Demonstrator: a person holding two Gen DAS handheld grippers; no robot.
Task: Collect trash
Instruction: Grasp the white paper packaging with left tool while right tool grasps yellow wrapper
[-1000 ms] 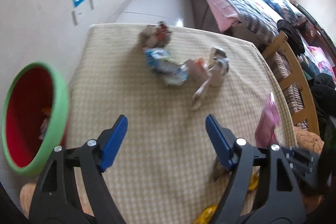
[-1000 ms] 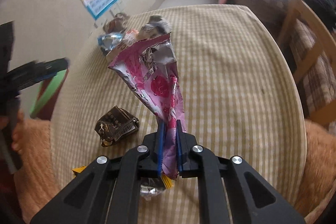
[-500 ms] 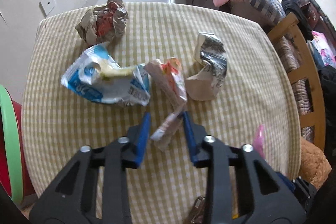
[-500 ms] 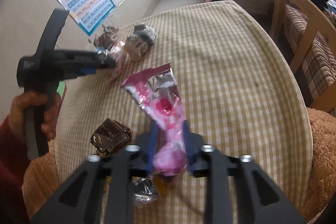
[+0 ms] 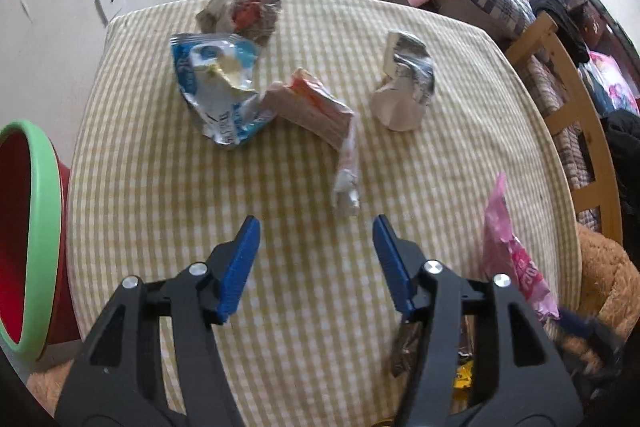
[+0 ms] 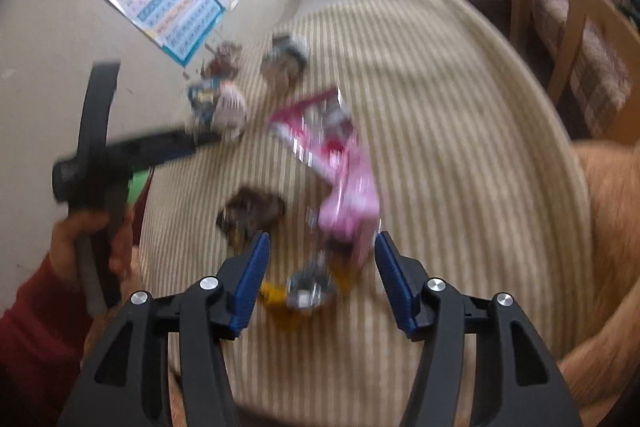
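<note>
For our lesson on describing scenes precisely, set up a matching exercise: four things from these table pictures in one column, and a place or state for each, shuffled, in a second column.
Column 1
1. blue and white wrapper
2. pink wrapper
3. red bin with green rim
4. left gripper

Column 2
A. off the table's left edge
B. open, holding nothing
C. sticking up near the table's right edge
D. lying just in front of the crumpled ball with red print

Pairs: 1-D, 2-C, 3-A, 4-B
</note>
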